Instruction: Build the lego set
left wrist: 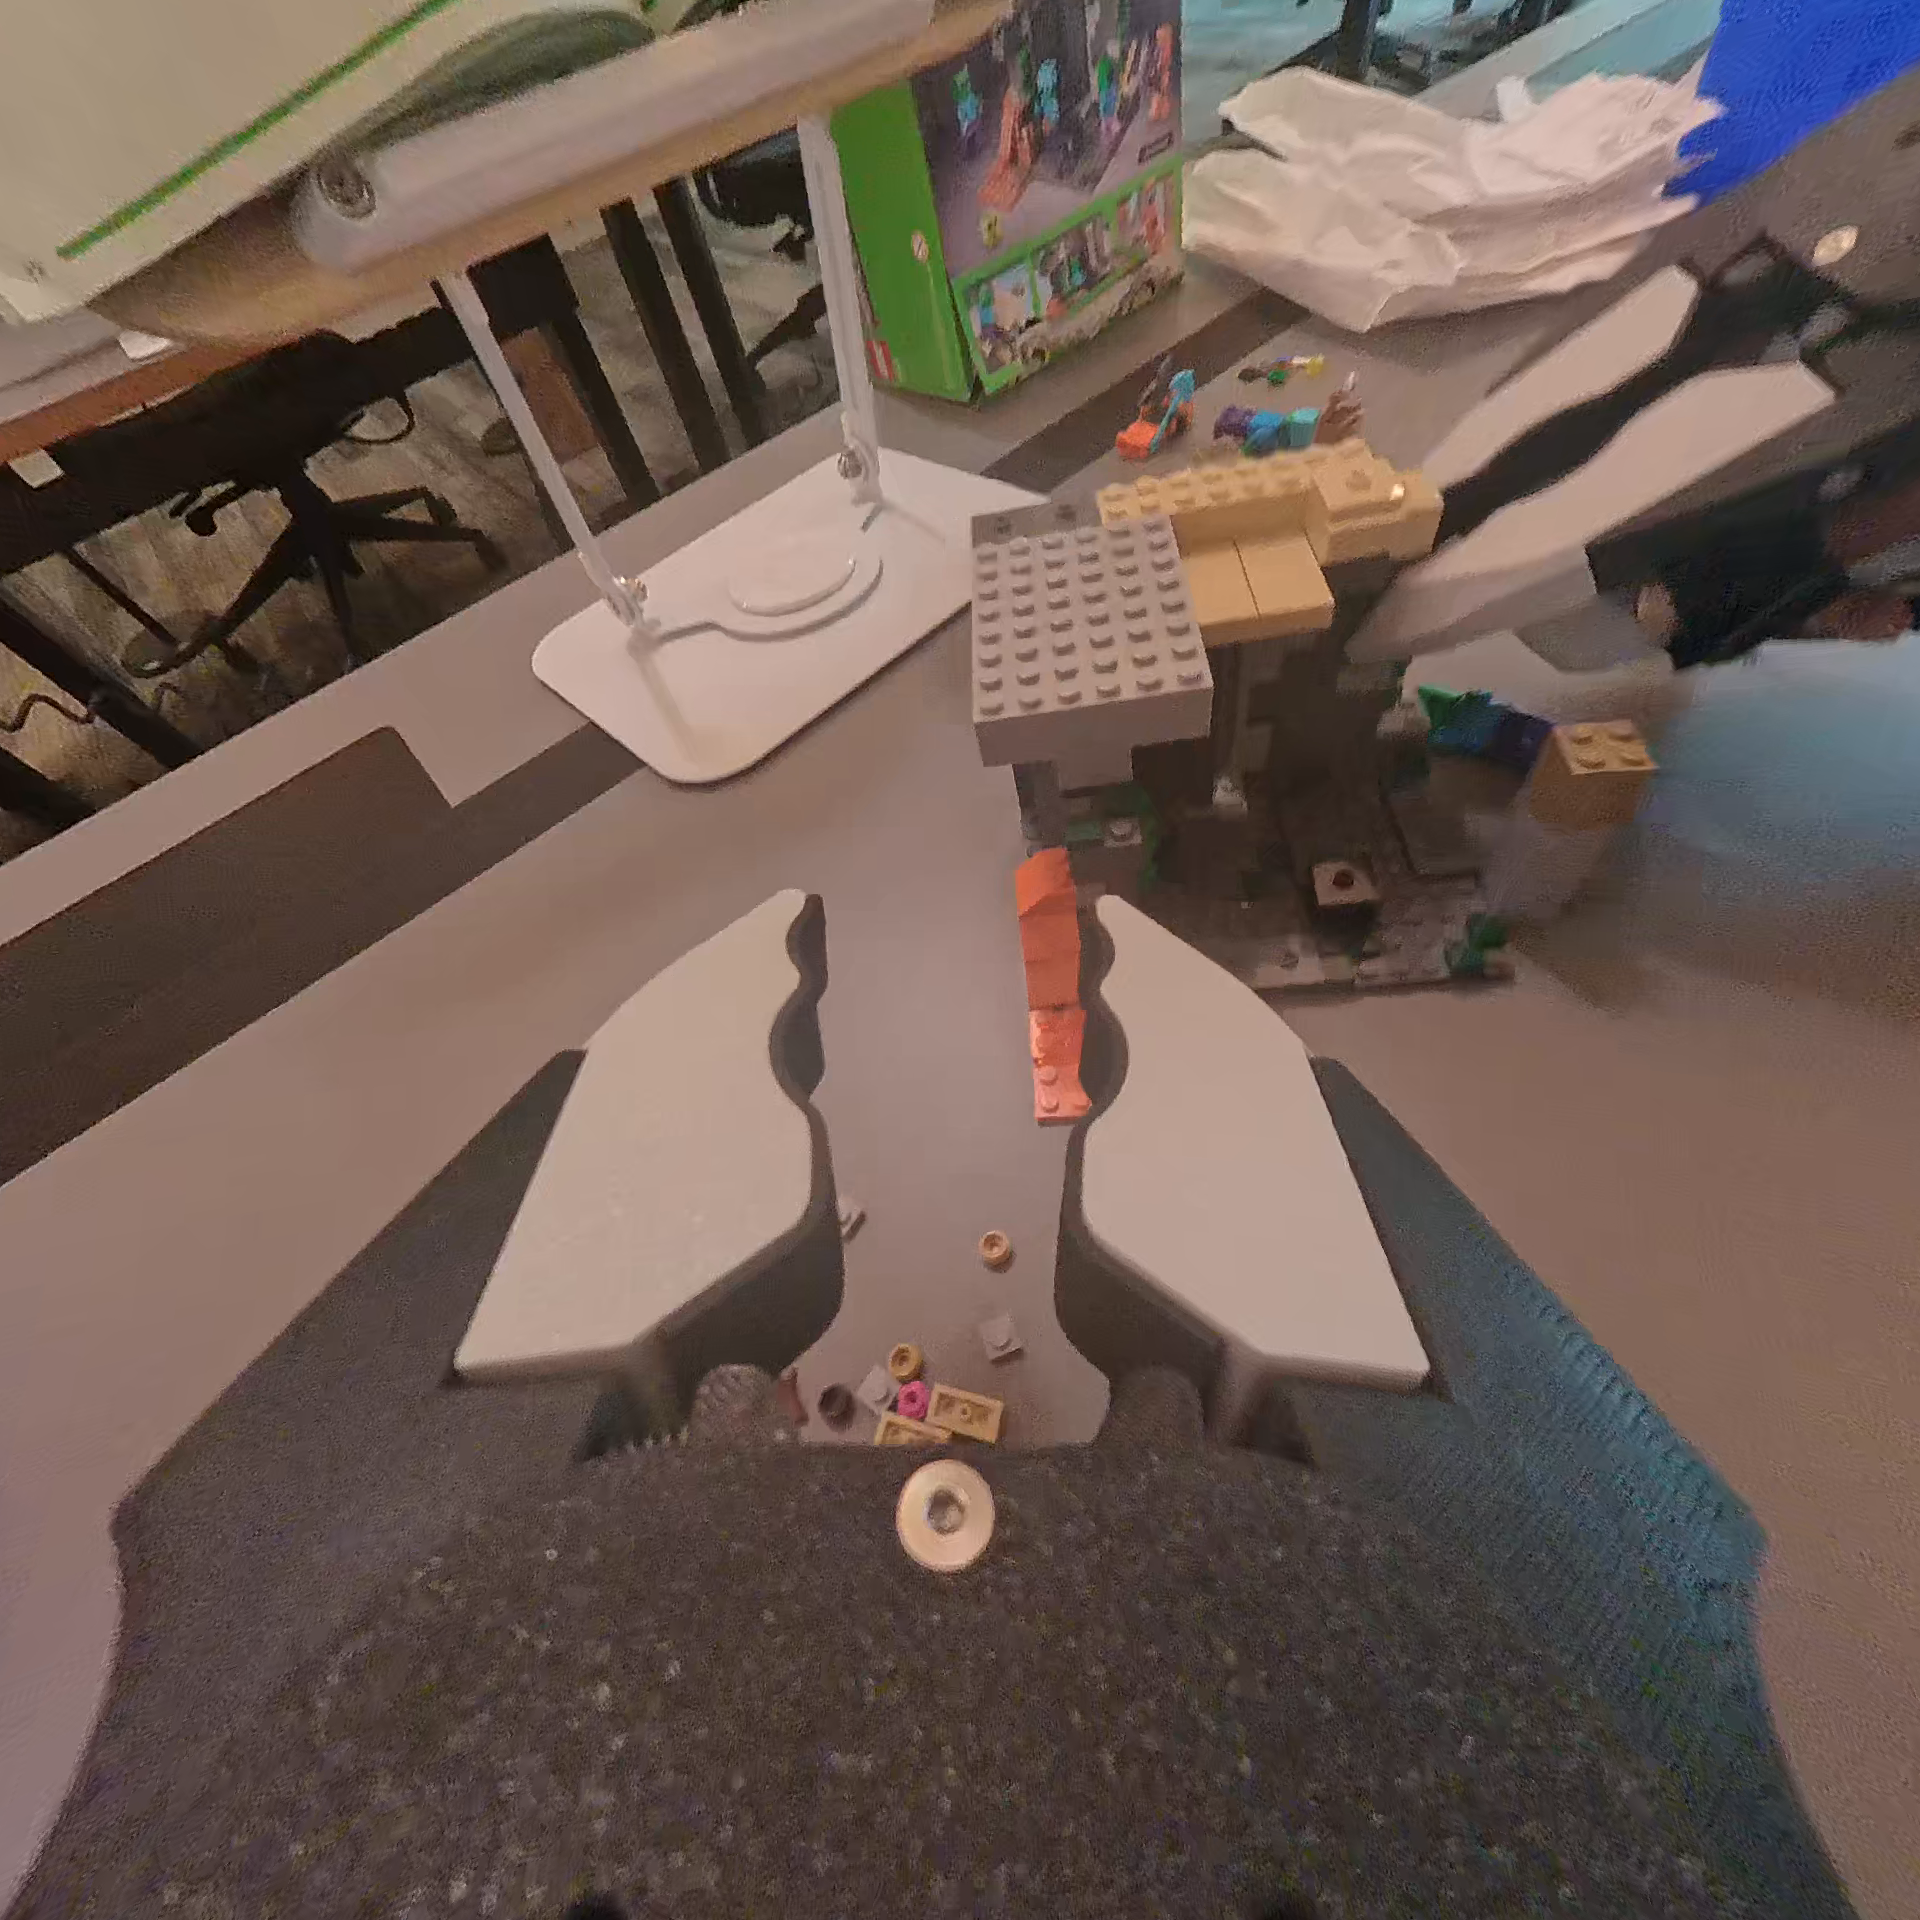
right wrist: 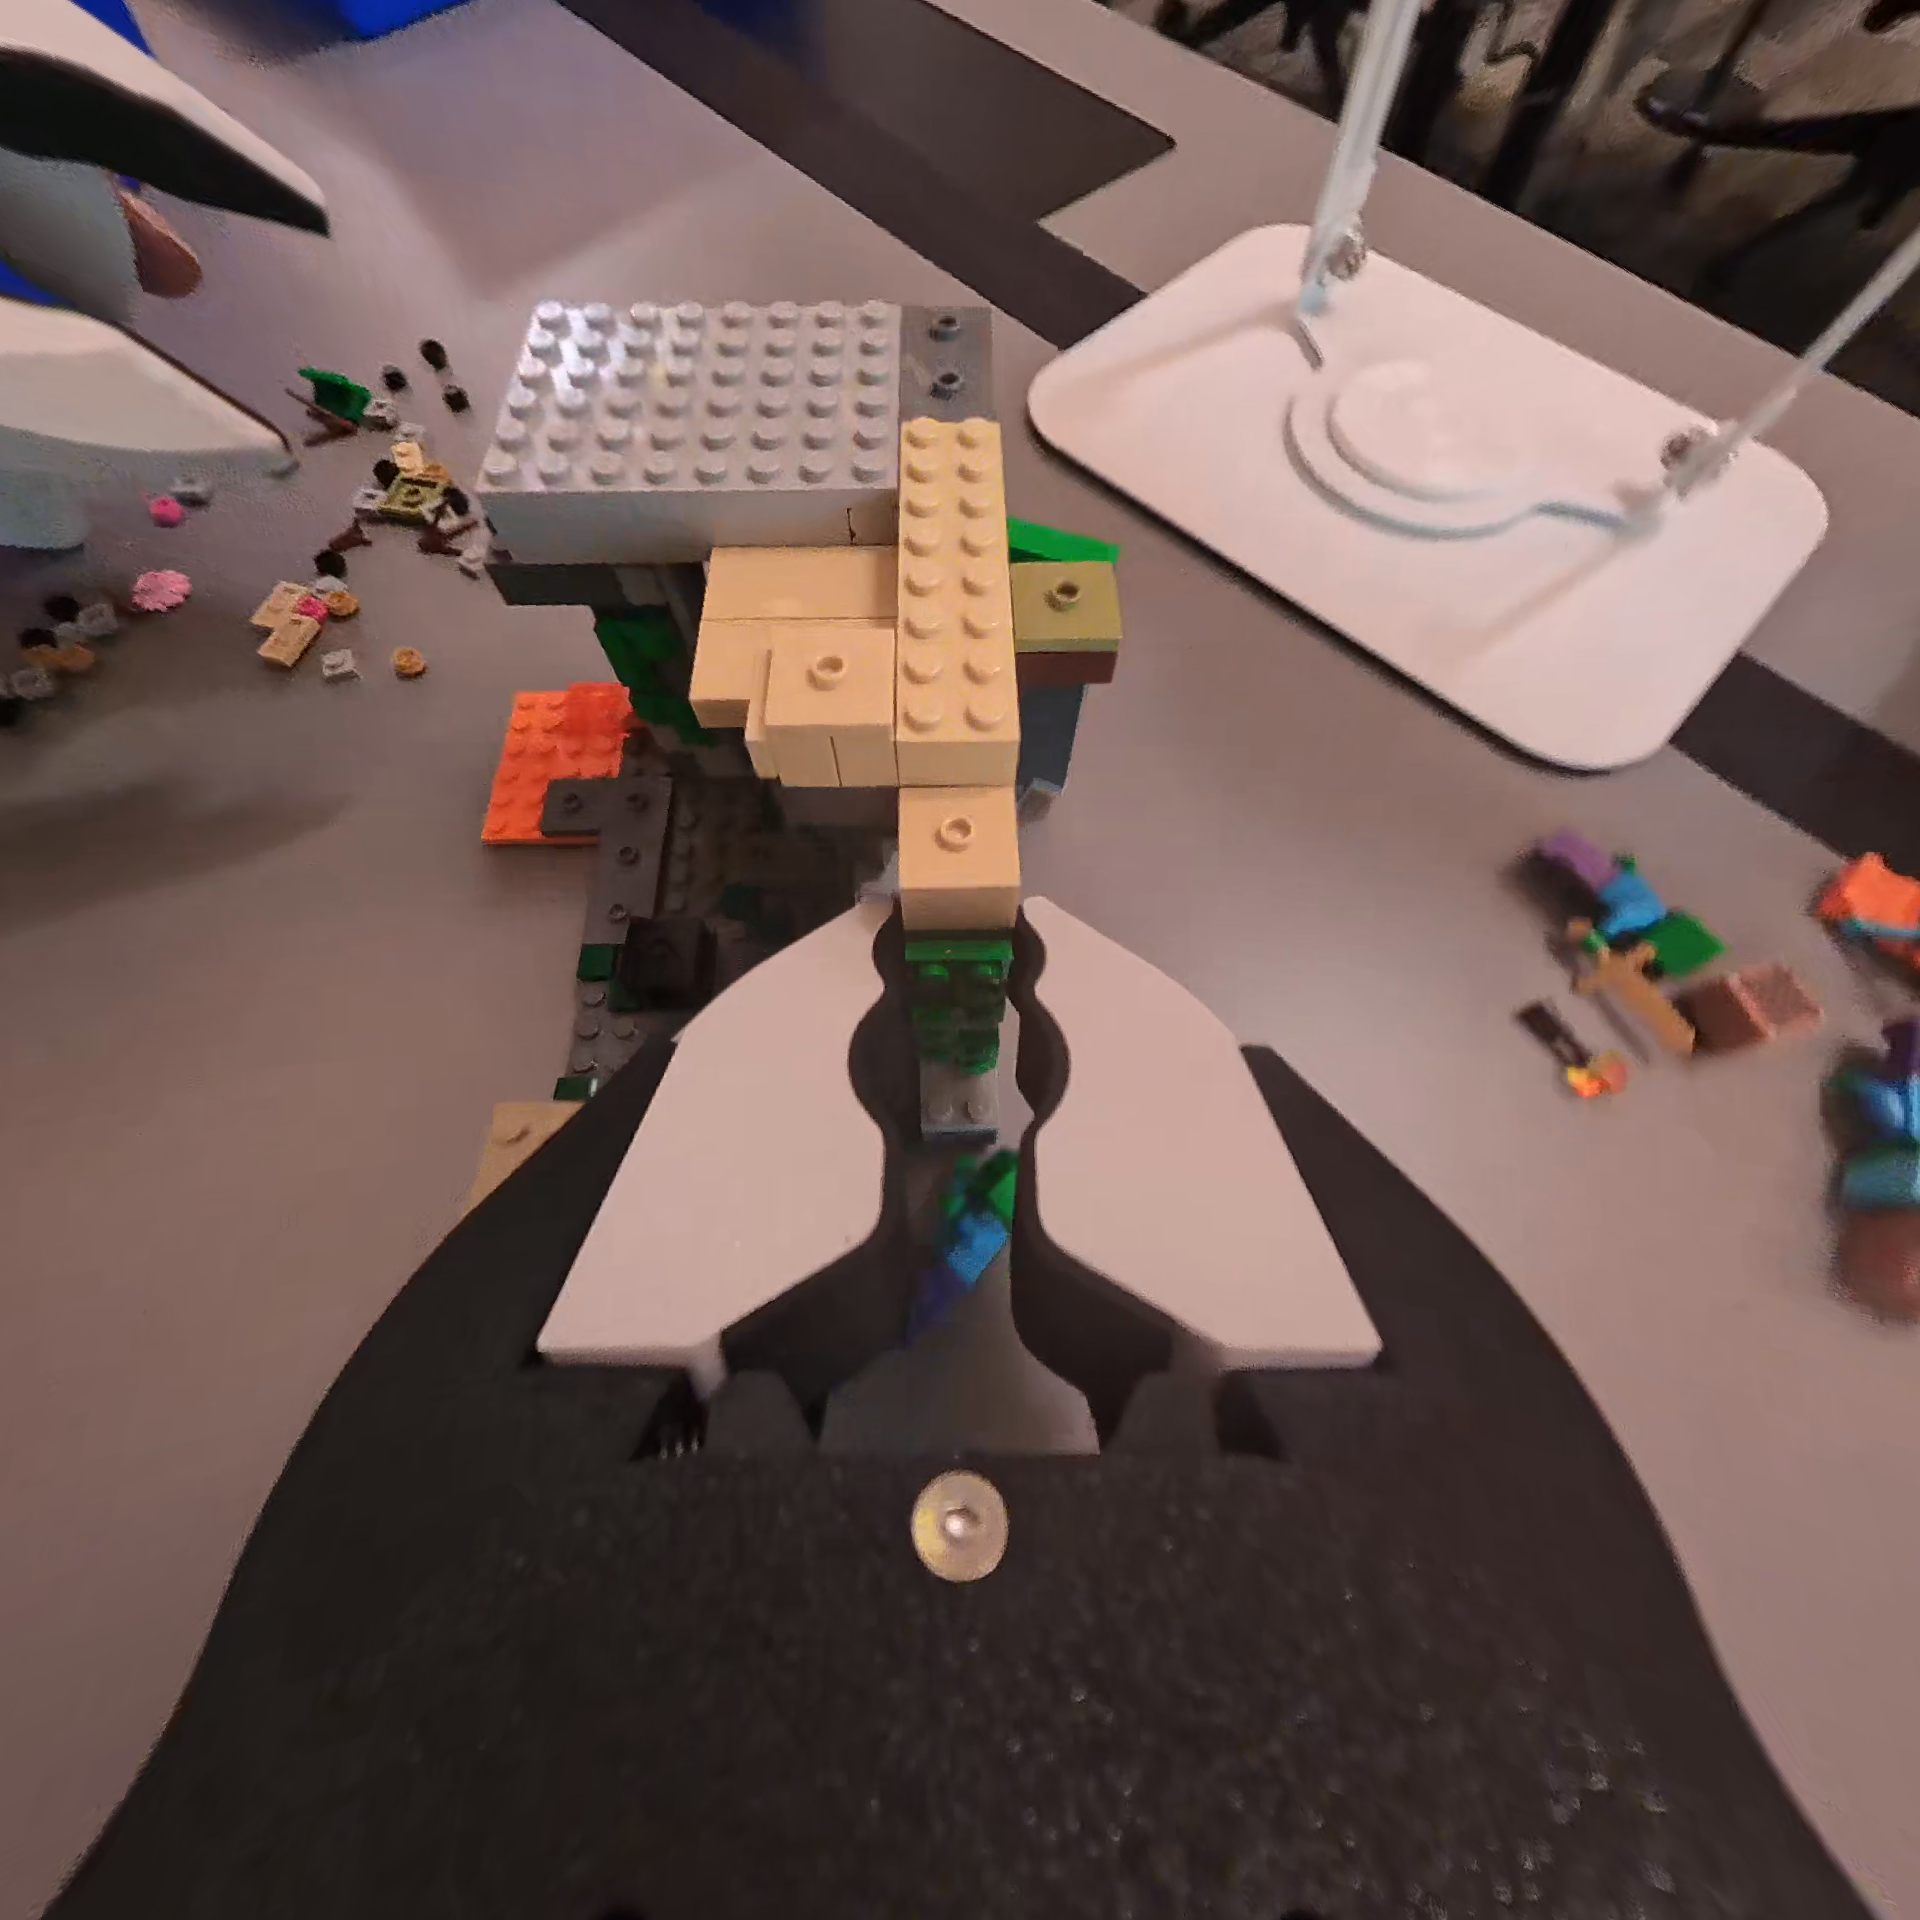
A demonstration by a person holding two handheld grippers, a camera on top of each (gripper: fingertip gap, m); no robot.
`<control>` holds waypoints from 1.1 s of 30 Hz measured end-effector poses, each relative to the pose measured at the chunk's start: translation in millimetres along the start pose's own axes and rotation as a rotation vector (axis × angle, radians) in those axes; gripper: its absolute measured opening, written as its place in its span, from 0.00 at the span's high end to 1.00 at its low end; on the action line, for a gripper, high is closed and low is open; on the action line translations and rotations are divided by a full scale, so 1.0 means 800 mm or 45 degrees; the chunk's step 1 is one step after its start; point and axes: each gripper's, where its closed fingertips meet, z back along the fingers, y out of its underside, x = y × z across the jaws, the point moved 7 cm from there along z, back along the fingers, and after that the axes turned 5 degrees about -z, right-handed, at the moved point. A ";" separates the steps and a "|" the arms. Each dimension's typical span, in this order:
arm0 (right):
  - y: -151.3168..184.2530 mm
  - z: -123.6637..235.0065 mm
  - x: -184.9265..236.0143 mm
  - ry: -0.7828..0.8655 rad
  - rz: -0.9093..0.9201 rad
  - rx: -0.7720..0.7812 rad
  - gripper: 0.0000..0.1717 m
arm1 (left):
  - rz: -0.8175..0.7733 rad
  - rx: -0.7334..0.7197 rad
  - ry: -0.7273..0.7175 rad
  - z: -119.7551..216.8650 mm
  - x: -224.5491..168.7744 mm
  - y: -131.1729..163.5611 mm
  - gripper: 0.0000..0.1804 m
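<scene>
A brick model stands on the grey table (left wrist: 312, 1091). It has a grey studded plate (left wrist: 1086, 634) and tan bricks on top. My left gripper (left wrist: 956, 925) is open just above the table. An orange plate (left wrist: 1055, 997) at the model's base lies along its right finger, and the left finger is clear of it. My right gripper (right wrist: 956, 920) is shut on a tan single-stud brick (right wrist: 956, 842), which tops a green column (right wrist: 956, 997) at the model's near end. It also shows in the left wrist view (left wrist: 1397, 561), with its tips at the tan bricks.
A white lamp base (right wrist: 1423, 488) stands behind the model. Small loose pieces (right wrist: 312, 613) lie under my left gripper (right wrist: 303, 335). Toy figures (right wrist: 1642, 935) lie to the right. A green set box (left wrist: 1018, 208) and crumpled white bags (left wrist: 1434, 208) sit at the back.
</scene>
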 end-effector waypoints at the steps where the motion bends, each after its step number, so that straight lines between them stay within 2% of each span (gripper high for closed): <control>1: 0.006 0.003 0.003 0.026 -0.020 -0.004 0.90 | -0.001 -0.022 -0.001 0.001 -0.003 -0.002 0.75; 7: 0.014 0.011 0.013 0.100 -0.036 -0.078 0.89 | -0.012 -0.081 0.027 0.003 -0.017 -0.009 0.75; 10: 0.004 0.028 0.007 0.098 -0.010 -0.096 0.82 | -0.027 -0.081 0.038 0.001 -0.022 -0.007 0.75; 13: -0.002 0.058 0.006 -0.021 -0.018 -0.124 0.80 | -0.027 -0.062 0.048 -0.005 -0.024 -0.001 0.75; 16: 0.010 0.076 0.028 -0.162 0.022 -0.061 0.79 | 0.006 -0.053 0.073 -0.013 -0.026 0.005 0.75; 22: 0.042 0.044 0.065 -0.046 0.151 0.076 0.75 | 0.014 -0.024 0.096 -0.023 -0.033 0.012 0.75; 23: 0.044 0.039 0.068 -0.066 0.150 0.071 0.77 | 0.003 -0.021 0.091 -0.023 -0.034 0.012 0.75; 25: 0.045 0.034 0.072 -0.101 0.153 0.030 0.90 | -0.014 -0.022 0.085 -0.021 -0.034 0.011 0.75; 28: 0.043 0.037 0.072 -0.115 0.145 0.017 0.90 | -0.017 -0.036 0.079 -0.019 -0.034 0.009 0.76; 33: 0.009 0.069 0.064 -0.101 0.080 -0.163 0.90 | -0.030 -0.102 0.086 -0.013 -0.038 -0.003 0.78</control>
